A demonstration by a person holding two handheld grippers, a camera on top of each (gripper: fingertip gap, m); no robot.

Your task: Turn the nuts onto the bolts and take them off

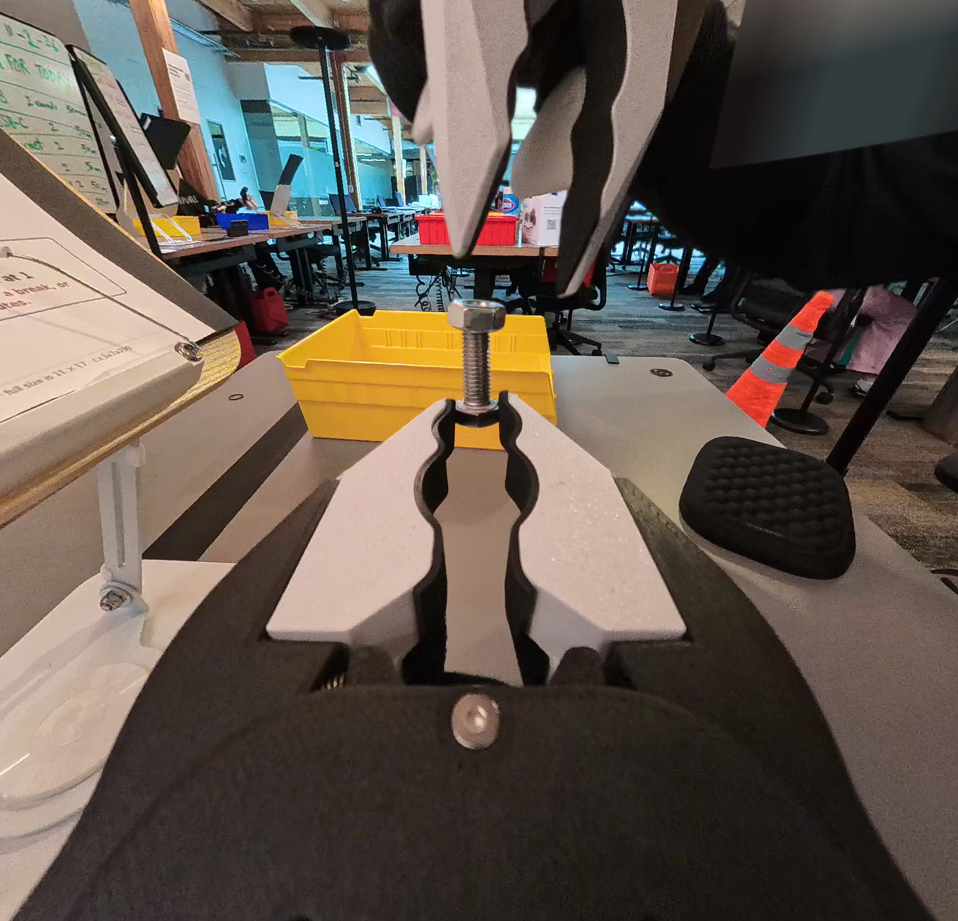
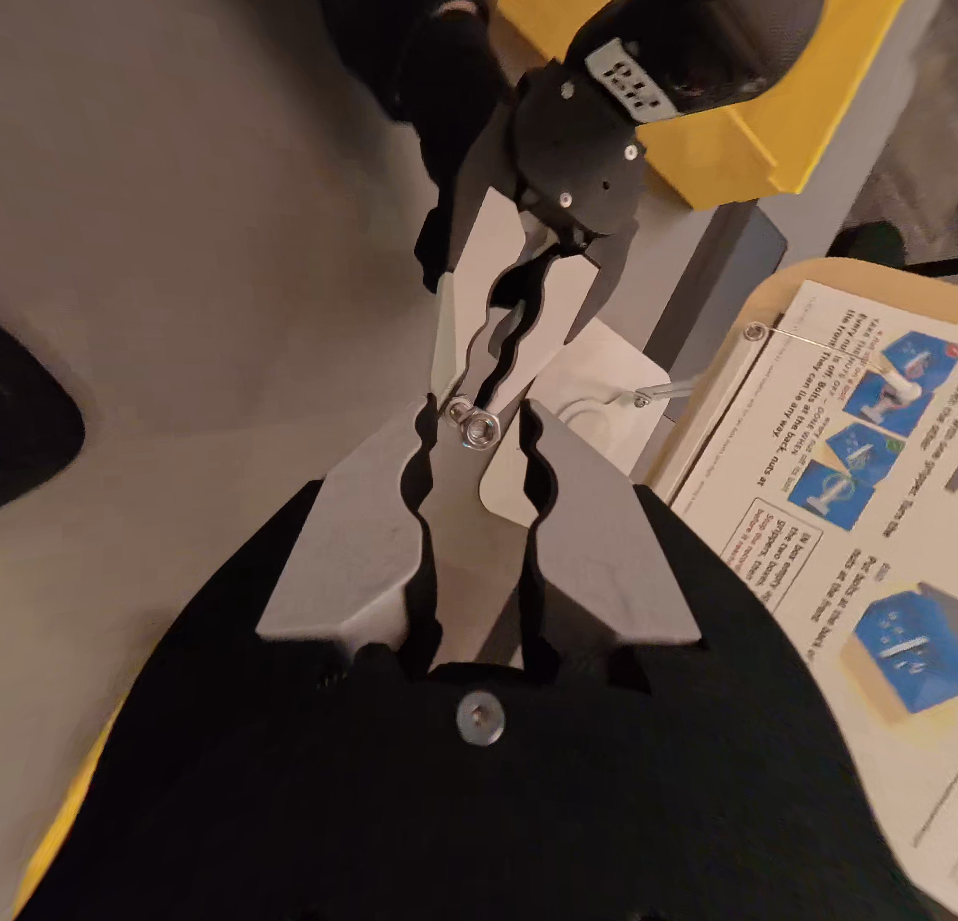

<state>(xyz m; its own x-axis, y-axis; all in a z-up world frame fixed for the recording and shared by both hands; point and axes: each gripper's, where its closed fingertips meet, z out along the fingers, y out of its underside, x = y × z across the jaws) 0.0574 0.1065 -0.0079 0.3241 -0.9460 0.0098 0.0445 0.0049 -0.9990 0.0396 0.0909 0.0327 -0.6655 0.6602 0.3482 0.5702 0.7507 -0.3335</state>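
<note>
Desk (image 1: 648, 419): yellow bin (image 1: 373, 377), contents prob. hidden.

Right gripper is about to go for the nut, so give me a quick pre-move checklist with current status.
1. Left gripper clamped on the bolt: ok, fingertips shut on its lower end.
2. Bolt upright and steady: ok in the left wrist view; it stands straight above the fingertips.
3. Nut on the bolt: ok, it sits at the very top of the thread.
4. Right gripper open and empty: ok, jaws apart with nothing between them.
5. Right gripper lined up over the nut: ok roughly, it is above the nut and not touching.
6. Nut threaded square, not cocked: cannot tell.
</note>
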